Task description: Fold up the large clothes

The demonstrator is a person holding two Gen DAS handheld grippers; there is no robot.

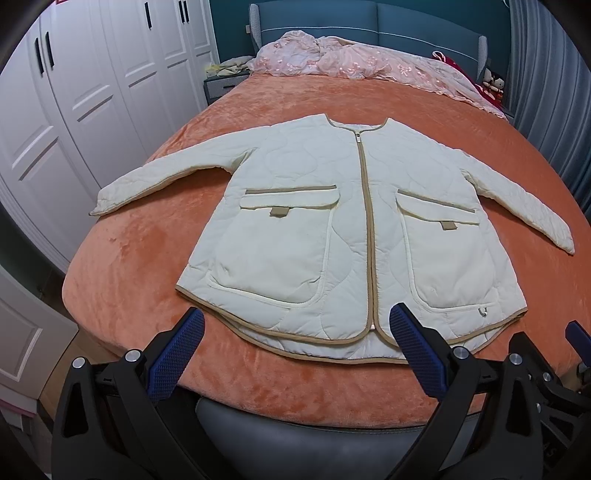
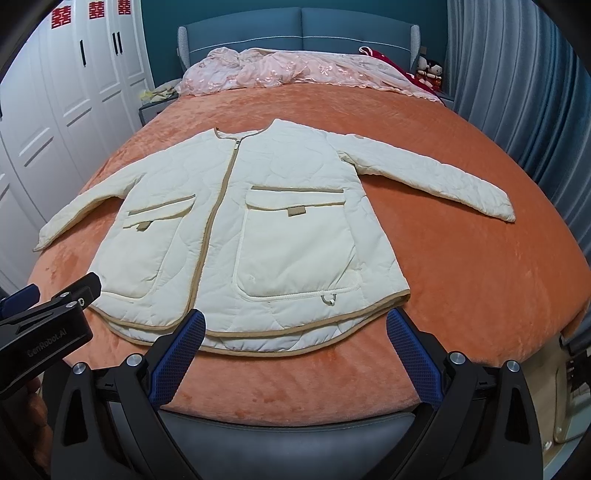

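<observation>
A cream quilted jacket (image 1: 314, 206) with tan trim, zipped up, lies flat and face up on the orange bed cover (image 1: 147, 258), both sleeves spread out to the sides. The same jacket (image 2: 280, 221) fills the middle of the right wrist view. My left gripper (image 1: 297, 317) hovers open just above the hem near the zipper's bottom end, holding nothing. My right gripper (image 2: 295, 319) hangs open over the hem below the right pocket, also holding nothing. The left gripper's body (image 2: 48, 314) shows at the left edge of the right wrist view.
A pink embroidered quilt (image 1: 354, 62) is bunched at the head of the bed against the blue headboard (image 1: 369, 22). White wardrobe doors (image 1: 74, 92) stand to the left, grey-blue curtains (image 2: 517, 92) to the right. The bed's dark padded foot edge (image 1: 295, 443) lies under the grippers.
</observation>
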